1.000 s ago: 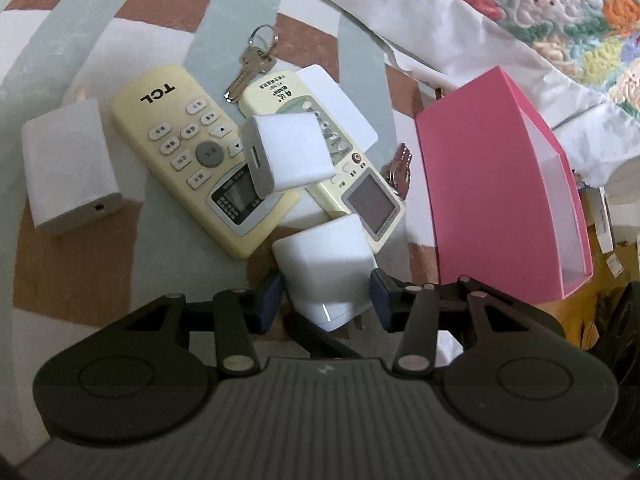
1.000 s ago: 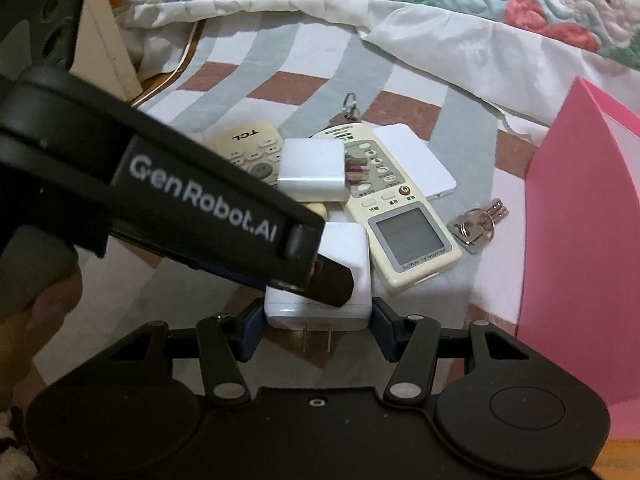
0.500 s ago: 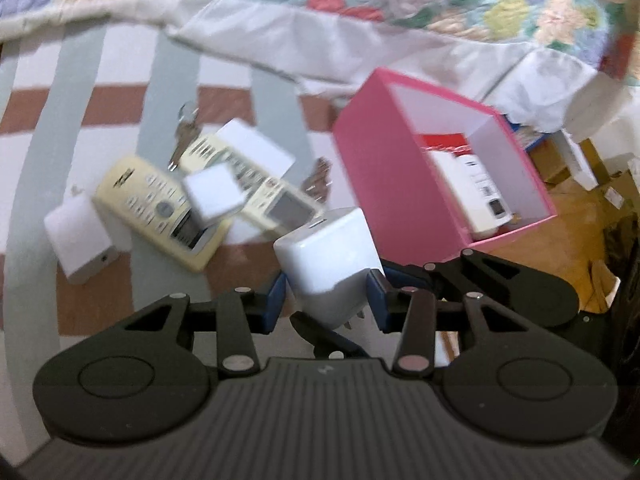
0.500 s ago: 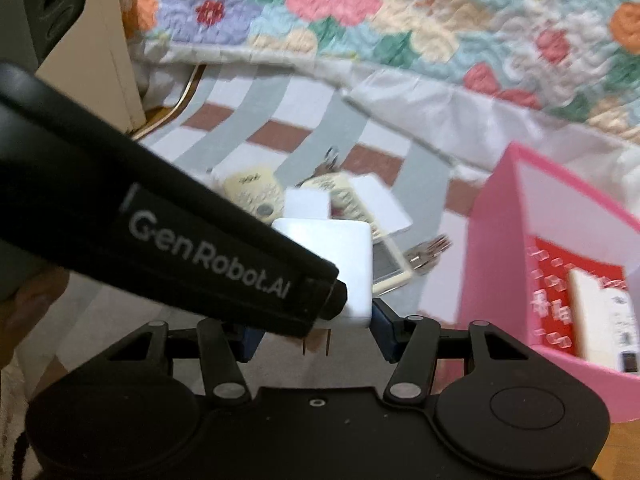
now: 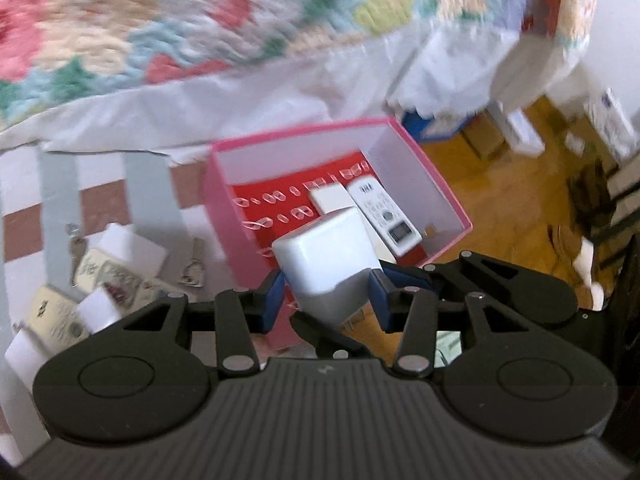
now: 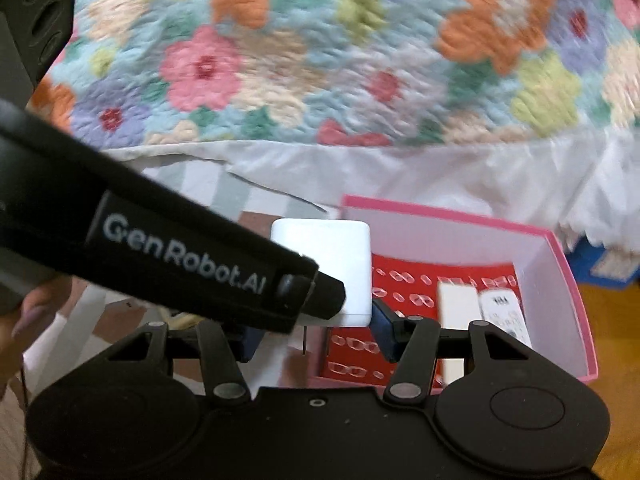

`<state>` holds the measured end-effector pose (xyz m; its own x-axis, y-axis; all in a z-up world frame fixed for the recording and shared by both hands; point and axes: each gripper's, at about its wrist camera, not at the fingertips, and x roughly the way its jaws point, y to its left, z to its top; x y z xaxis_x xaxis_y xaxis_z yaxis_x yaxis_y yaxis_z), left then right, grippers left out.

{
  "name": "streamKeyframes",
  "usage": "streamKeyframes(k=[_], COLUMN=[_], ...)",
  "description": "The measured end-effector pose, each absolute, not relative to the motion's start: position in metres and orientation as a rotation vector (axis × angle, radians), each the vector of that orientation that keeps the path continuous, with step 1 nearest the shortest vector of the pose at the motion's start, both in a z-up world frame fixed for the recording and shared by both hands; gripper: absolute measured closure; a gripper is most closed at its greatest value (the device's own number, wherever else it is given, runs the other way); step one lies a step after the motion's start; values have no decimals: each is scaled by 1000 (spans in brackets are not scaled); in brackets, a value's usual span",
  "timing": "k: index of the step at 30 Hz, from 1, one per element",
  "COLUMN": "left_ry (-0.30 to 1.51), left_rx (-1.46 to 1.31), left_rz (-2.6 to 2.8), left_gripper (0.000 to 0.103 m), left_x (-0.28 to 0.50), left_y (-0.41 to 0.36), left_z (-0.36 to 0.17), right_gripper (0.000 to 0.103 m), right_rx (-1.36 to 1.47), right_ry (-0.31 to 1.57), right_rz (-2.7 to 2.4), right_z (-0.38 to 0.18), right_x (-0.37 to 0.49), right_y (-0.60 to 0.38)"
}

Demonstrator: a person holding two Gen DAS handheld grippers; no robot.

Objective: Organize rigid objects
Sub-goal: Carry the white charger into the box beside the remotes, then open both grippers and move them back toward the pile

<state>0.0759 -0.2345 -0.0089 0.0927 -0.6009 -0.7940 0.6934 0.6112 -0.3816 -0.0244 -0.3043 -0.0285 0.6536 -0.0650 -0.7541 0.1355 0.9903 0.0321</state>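
My left gripper (image 5: 326, 300) is shut on a white charger block (image 5: 326, 258) and holds it in the air in front of the open pink box (image 5: 224, 224). The box has a red lining and holds a white remote (image 5: 384, 214) and a white block (image 5: 330, 198). My right gripper (image 6: 316, 332) is shut on the same white charger block (image 6: 340, 256), prongs down, beside the pink box (image 6: 560, 276). The left gripper's black body (image 6: 160, 252) crosses the right wrist view and hides the block's left side.
Remotes (image 5: 56, 316), white adapters (image 5: 132, 250) and keys (image 5: 194, 268) lie on the striped cloth at the left. A floral quilt (image 6: 320, 52) lies behind the box. Wooden floor with boxes (image 5: 520, 184) is to the right of the pink box.
Both grippers have lifted the charger block off the cloth and carried it right, toward the pink box. The box's inside now shows in both views.
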Motion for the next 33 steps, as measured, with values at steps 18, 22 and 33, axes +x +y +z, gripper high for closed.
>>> streamKeyframes(k=[18,22,33], left_ry=[1457,1506,1486], left_rx=[136,129,129], left_rz=[-862,-829,-896], left_gripper=[60,60,54], left_x=[96,100,99], left_y=[-351,-353,-340], left_z=[-101,-111,-102], right_gripper=[43,43,35], right_rx=[310,336,279], right_ry=[1202,1255,1185], right_rz=[-29,1,-26], right_z=[-114,-126,-117], right_x=[25,27,8], right_y=[-431,-432,-428])
